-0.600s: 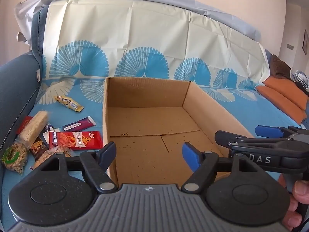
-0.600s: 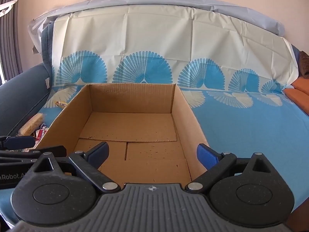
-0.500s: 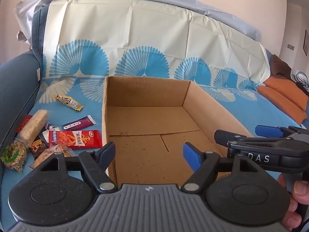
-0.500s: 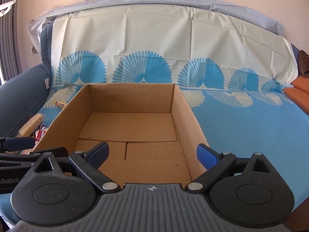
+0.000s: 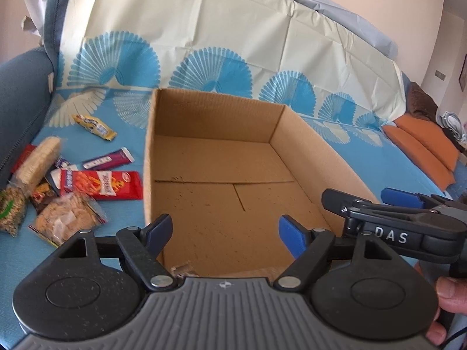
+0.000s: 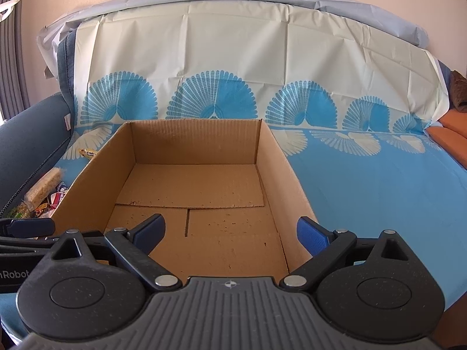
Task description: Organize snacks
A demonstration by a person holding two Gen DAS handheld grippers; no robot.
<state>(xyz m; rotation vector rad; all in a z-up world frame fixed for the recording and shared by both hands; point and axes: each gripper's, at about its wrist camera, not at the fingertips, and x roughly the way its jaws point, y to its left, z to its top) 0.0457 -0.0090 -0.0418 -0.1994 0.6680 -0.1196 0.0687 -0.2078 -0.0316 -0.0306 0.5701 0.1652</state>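
An open cardboard box [image 5: 321, 151] sits on a blue patterned sofa cover; it holds nothing, and it also shows in the right wrist view [image 6: 277, 157]. Several snack packs lie left of it: a red packet [image 5: 100, 185], a purple bar [image 5: 108, 160], a yellow bar [image 5: 93, 123], a pale rice bar [image 5: 38, 160], a clear cracker bag [image 5: 68, 218]. My left gripper [image 5: 224, 229] is open and empty over the box's near left corner. My right gripper [image 6: 232, 229] is open and empty over the box's near edge, and it shows in the left wrist view [image 5: 376, 201].
The sofa's grey-blue arm [image 5: 17, 110] rises just left of the snacks. Orange cushions [image 5: 423, 143] lie at the far right. The cover's backrest part [image 6: 233, 52] stands behind the box. Bare blue cover [image 6: 379, 186] stretches right of the box.
My left gripper has tilted and shifted a little to the left, bringing the cracker bag and snacks more into view. The right gripper has barely moved.
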